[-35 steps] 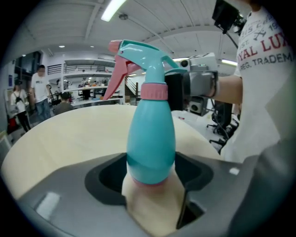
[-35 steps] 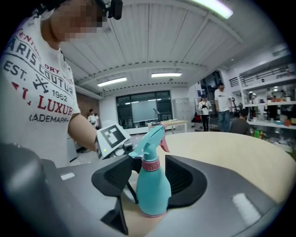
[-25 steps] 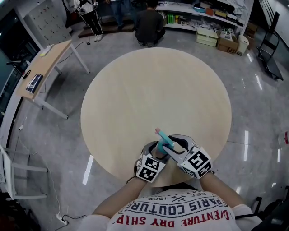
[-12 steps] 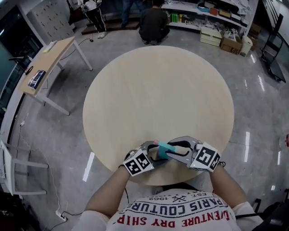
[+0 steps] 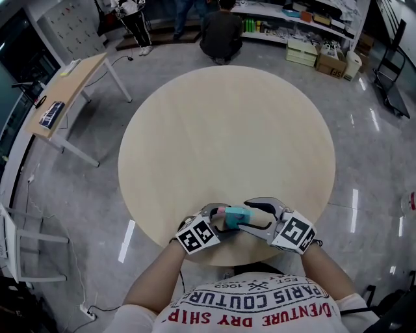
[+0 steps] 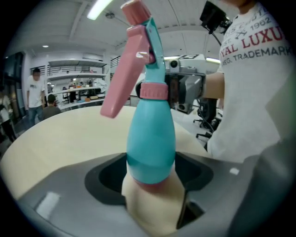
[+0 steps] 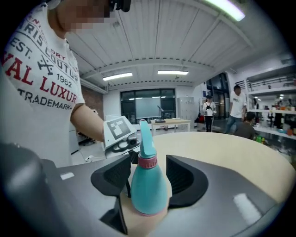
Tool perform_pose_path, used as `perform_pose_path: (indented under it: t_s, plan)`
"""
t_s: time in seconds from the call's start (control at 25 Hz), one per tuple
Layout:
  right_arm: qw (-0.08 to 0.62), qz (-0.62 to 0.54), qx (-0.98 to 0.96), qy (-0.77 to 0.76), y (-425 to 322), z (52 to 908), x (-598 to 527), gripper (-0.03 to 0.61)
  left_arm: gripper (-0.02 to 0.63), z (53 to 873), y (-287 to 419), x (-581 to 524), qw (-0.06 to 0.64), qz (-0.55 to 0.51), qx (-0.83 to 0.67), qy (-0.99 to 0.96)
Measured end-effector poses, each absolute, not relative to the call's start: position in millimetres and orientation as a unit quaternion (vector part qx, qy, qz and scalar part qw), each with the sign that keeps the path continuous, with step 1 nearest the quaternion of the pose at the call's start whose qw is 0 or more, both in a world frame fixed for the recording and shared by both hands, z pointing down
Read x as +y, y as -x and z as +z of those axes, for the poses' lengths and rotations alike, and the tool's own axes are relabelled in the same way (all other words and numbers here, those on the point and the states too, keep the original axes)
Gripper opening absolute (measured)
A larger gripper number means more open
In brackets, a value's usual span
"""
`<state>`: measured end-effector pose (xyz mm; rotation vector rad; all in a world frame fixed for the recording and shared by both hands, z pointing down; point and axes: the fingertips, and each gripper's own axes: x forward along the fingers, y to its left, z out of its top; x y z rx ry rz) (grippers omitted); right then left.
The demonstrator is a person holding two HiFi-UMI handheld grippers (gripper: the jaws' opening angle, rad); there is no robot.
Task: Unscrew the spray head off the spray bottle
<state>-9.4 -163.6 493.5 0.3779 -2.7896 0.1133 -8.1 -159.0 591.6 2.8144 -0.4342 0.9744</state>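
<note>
A teal spray bottle (image 5: 236, 216) with a pink spray head (image 6: 133, 60) and pink collar (image 6: 152, 91) is held just above the near edge of the round table (image 5: 227, 130). My left gripper (image 5: 220, 220) is shut on the bottle's lower body (image 6: 150, 139). My right gripper (image 5: 253, 216) faces it from the right. Its jaws are opening. They flank the bottle's shoulder and collar (image 7: 148, 161), with a gap showing on each side. In the right gripper view the spray head (image 7: 145, 136) points away, toward the left gripper's marker cube (image 7: 118, 129).
The person's arms and white printed shirt (image 5: 260, 302) fill the bottom of the head view. A wooden desk (image 5: 65, 91) stands on the floor at the left. At the back are a crouching person (image 5: 221, 36), shelves (image 5: 292, 19) and boxes (image 5: 325, 62).
The bottle has swung from pointing up-left to lying more level across the table's near edge. The left gripper has shifted left. The right gripper's jaws have spread off the bottle.
</note>
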Motion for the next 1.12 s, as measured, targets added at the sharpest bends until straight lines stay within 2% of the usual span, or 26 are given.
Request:
perform_pose_path:
  t_s: [0.12, 0.24, 0.36, 0.44, 0.56, 0.72, 0.88, 1.04, 1.12]
  plan:
    - [0.134, 0.068, -0.969, -0.196, 5.2, 487.0, -171.0, 0.226, 0.322, 589.7, 8.8, -166.7, 0.1, 0.304, -0.233, -0.918]
    - [0.142, 0.067, -0.958, -0.238, 5.0, 489.1, -176.3, 0.21, 0.322, 588.7, 5.7, -170.2, 0.112, 0.294, -0.298, -0.901]
    - [0.153, 0.066, -0.951, -0.259, 9.1, 491.8, -179.3, 0.192, 0.322, 588.8, 1.4, -169.7, 0.122, 0.287, -0.335, -0.889]
    - [0.16, 0.058, -0.948, -0.27, 10.4, 491.4, -180.7, 0.147, 0.322, 588.9, -0.6, -169.9, 0.134, 0.285, -0.35, -0.882]
    - [0.16, 0.057, -0.948, -0.269, 11.7, 490.6, -178.3, 0.143, 0.322, 588.1, -2.5, -167.5, 0.138, 0.275, -0.338, -0.889]
    - [0.164, 0.06, -0.963, -0.207, 13.8, 491.6, -167.2, 0.138, 0.322, 588.0, 0.9, -157.9, 0.103, 0.284, -0.272, -0.914]
    - [0.199, 0.051, -0.972, -0.111, 17.0, 493.0, -160.4, 0.135, 0.319, 591.5, 8.0, -152.2, 0.053, 0.322, -0.173, -0.929]
    - [0.206, 0.036, -0.977, -0.044, 16.9, 491.6, -158.8, 0.135, 0.282, 592.9, 16.0, -149.3, -0.012, 0.367, -0.088, -0.926]
    - [0.203, 0.035, -0.978, -0.03, 19.3, 490.6, -158.3, 0.135, 0.27, 593.4, 18.9, -149.1, -0.021, 0.376, -0.072, -0.924]
